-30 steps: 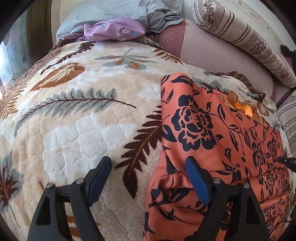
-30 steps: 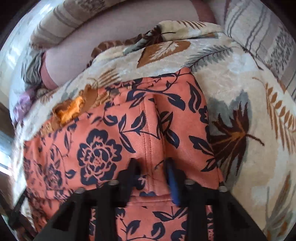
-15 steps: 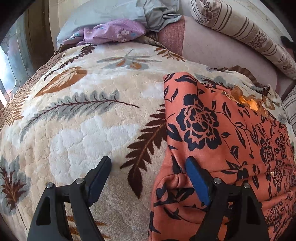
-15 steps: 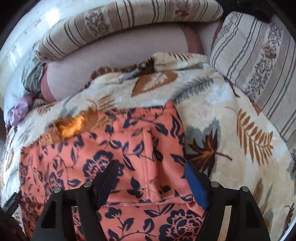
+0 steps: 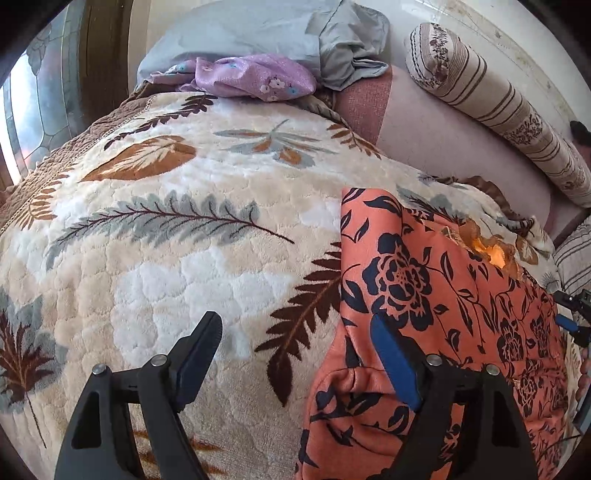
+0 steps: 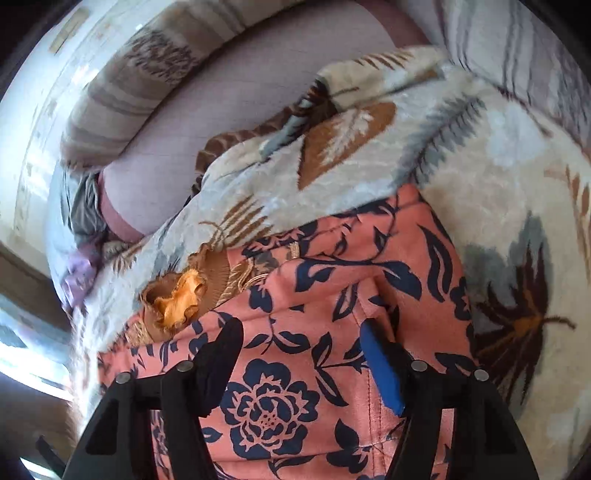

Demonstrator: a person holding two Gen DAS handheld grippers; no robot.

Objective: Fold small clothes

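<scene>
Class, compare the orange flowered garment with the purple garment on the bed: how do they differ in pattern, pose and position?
The orange flowered garment carries large navy roses; the purple garment has tiny pale flowers. The orange flowered garment lies spread flat on the leaf-print blanket near the fingers; the purple garment sits crumpled at the far end against grey bedding. Both are floral fabric.

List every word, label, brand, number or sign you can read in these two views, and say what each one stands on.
None can be read.
The orange floral garment, the leaf-patterned blanket, the striped bolster and the purple cloth carry only patterns.
Neither the left tool nor the right tool shows any marking.
</scene>
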